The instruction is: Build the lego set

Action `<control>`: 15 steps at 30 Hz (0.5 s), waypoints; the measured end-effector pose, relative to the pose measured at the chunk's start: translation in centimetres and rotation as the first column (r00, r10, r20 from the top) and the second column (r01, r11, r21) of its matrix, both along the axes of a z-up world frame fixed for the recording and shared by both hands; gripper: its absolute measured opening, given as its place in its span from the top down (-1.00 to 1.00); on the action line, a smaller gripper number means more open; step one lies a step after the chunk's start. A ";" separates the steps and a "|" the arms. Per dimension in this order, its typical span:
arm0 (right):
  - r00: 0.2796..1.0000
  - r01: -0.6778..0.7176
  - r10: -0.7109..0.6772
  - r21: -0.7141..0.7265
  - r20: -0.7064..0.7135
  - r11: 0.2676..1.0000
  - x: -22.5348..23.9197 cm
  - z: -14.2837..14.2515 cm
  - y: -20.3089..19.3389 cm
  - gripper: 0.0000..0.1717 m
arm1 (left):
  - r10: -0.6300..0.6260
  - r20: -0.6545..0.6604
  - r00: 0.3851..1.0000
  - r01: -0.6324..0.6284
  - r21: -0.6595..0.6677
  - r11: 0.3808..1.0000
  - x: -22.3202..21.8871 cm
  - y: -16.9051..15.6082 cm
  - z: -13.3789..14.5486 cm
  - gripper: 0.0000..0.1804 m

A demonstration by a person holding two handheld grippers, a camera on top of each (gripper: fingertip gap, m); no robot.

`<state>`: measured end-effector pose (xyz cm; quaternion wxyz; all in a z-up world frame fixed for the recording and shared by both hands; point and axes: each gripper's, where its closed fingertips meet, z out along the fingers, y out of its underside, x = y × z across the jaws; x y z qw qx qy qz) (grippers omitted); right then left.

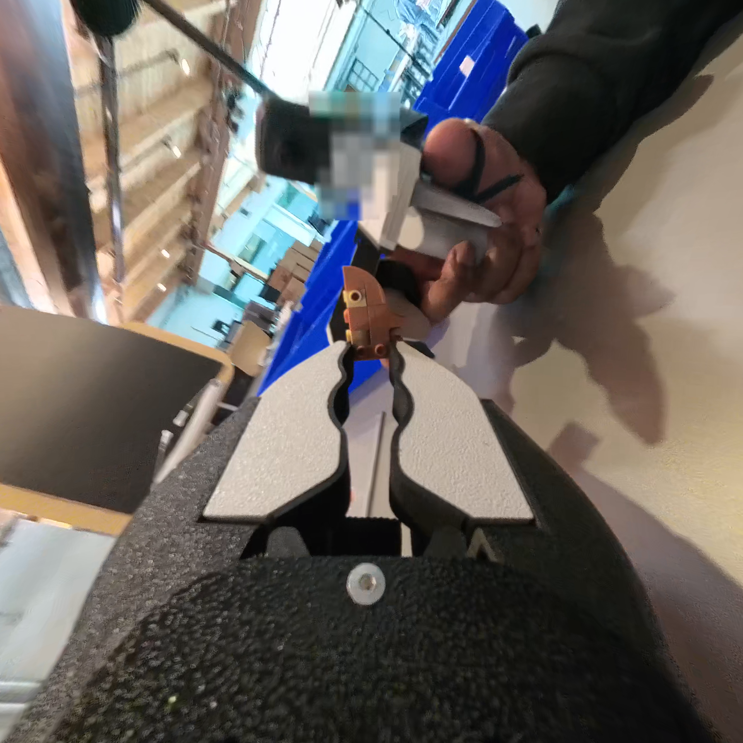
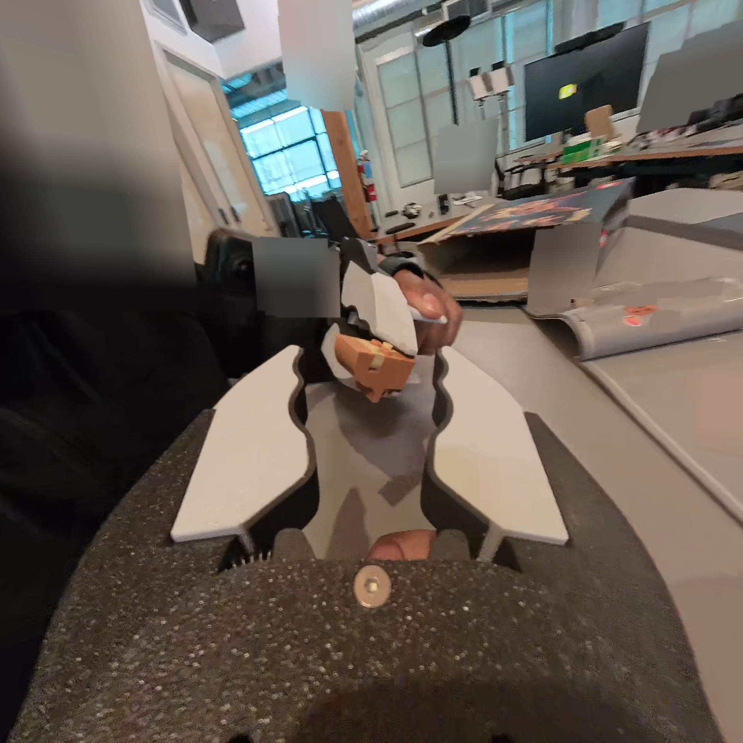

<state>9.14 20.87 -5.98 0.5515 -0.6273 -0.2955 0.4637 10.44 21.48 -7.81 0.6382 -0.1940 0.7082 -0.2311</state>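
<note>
At the centre of the left wrist view the left tool (image 1: 372, 352) pinches the lower end of a small brown and tan brick model (image 1: 368, 311), both pads pressed against it, with blue bins (image 1: 462, 80) behind in the upper middle. In the right wrist view the right tool (image 2: 368, 362) is spread wide with nothing between its fingers, while the same model sits just beyond its tips at the frame's centre, above the grey surface (image 2: 643, 402); an opened cardboard box (image 2: 522, 241) lies at the upper right
</note>
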 end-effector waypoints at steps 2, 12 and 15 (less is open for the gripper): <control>0.997 0.071 -0.072 0.043 0.034 0.997 0.9 0.0 0.8 0.33 | 0.029 -0.077 0.997 -0.038 -0.122 0.992 0.4 0.9 -0.8 0.81; 0.952 0.242 -0.251 0.070 0.175 0.968 2.3 -1.8 3.0 0.54 | -0.041 -0.283 0.958 -0.155 -0.633 0.759 1.2 2.2 -3.2 0.82; 0.950 0.254 -0.259 0.049 0.174 0.966 2.5 -2.0 3.3 0.60 | -0.069 -0.284 0.956 -0.137 -0.644 0.753 1.1 1.8 -3.2 0.82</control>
